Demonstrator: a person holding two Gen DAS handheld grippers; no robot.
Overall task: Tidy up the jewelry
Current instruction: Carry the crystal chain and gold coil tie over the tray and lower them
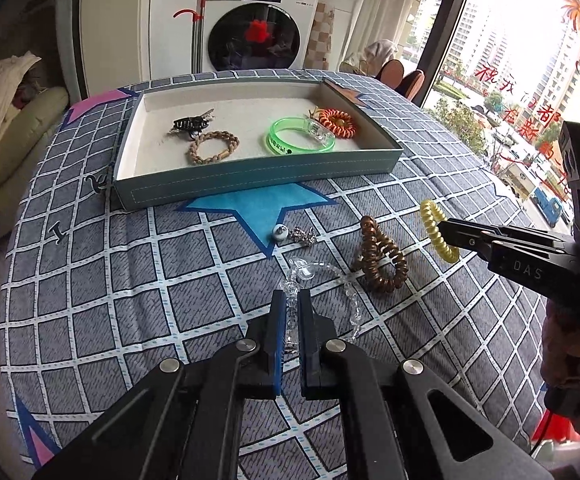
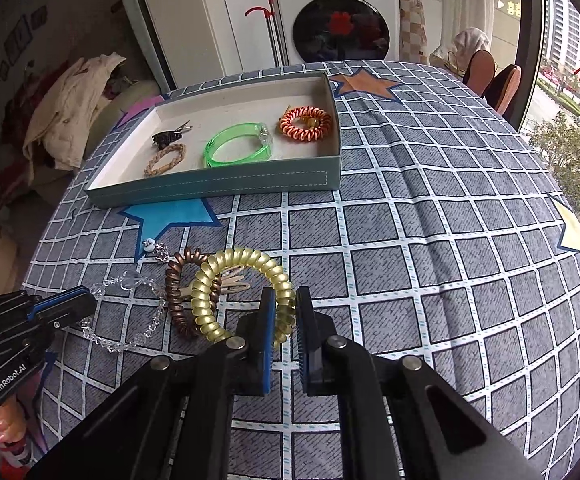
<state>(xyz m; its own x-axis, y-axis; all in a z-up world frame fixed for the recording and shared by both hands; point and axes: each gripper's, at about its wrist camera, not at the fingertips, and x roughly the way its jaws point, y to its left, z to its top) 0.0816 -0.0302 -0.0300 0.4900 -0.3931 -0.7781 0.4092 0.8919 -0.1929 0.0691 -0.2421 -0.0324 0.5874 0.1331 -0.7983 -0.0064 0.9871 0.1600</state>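
Observation:
A shallow teal tray point(image 1: 249, 184) point(image 2: 217, 189) at the table's far side holds a black hair claw point(image 1: 191, 123), a braided beige bracelet point(image 1: 212, 148), a green bangle point(image 1: 300, 136) and an orange coil tie point(image 1: 337, 122). My left gripper point(image 1: 292, 300) is shut on a clear bead bracelet point(image 1: 350, 304) point(image 2: 129, 312) lying on the cloth. My right gripper point(image 2: 283, 300) point(image 1: 446, 226) is shut on a yellow coil hair tie point(image 2: 209, 300) point(image 1: 436, 232), lifted off the cloth. A brown coil tie point(image 1: 380, 258) point(image 2: 175, 292) lies between them.
A small white bead charm with a silver chain point(image 1: 296, 234) point(image 2: 154, 249) lies near the blue star on the checked cloth. A beige hair clip point(image 2: 233, 282) lies behind the yellow tie. A washing machine point(image 1: 255, 20) and a sofa point(image 1: 21, 128) stand beyond the table.

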